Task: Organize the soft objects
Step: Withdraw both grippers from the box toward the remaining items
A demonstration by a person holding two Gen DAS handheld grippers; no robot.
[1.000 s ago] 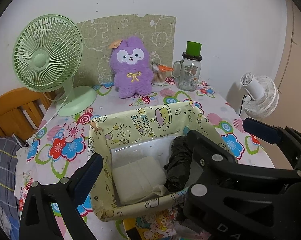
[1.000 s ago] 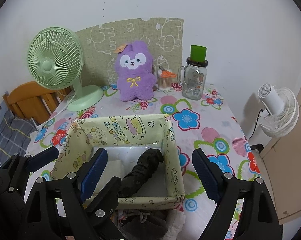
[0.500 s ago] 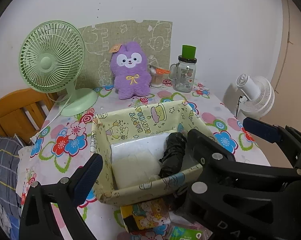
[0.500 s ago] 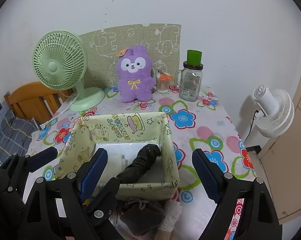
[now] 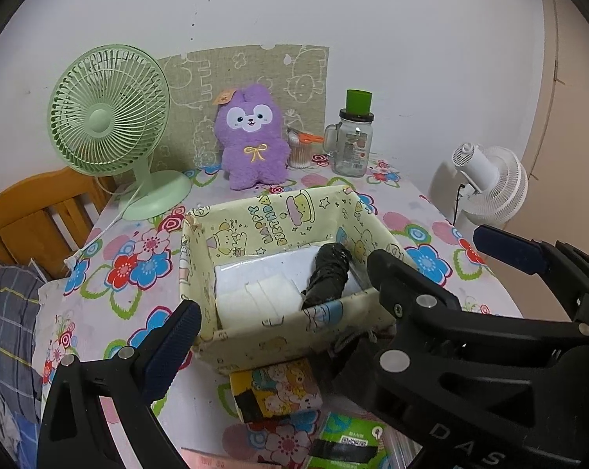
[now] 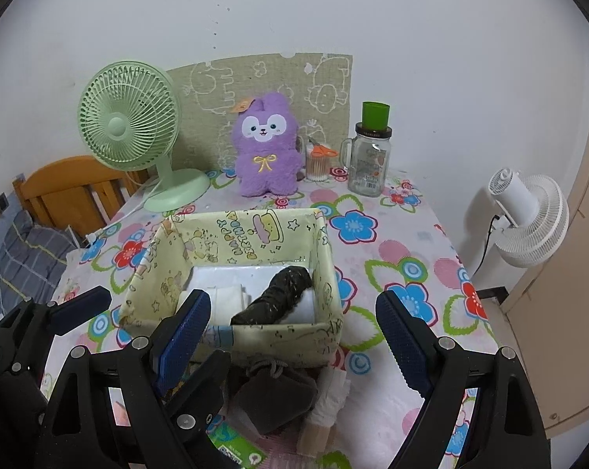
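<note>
While both grippers hang over the near edge of the table, its cloth shows bright printed flowers on white, backed by a plain white wall. At the centre stands the yellow cartoon-print fabric basket, soft-walled and square. Inside it lie a folded white cloth and, to its right, a crinkled black roll. Behind the basket sit a fluffy purple plush bunny, a ribbed green desk fan to the left and a glass mug jar to the right. In front of the basket lie a dark grey drawstring pouch and a small cartoon-print packet. The left gripper and the right gripper are both spread wide, grasping nothing. A white floor fan stands beyond the table's right side.
</note>
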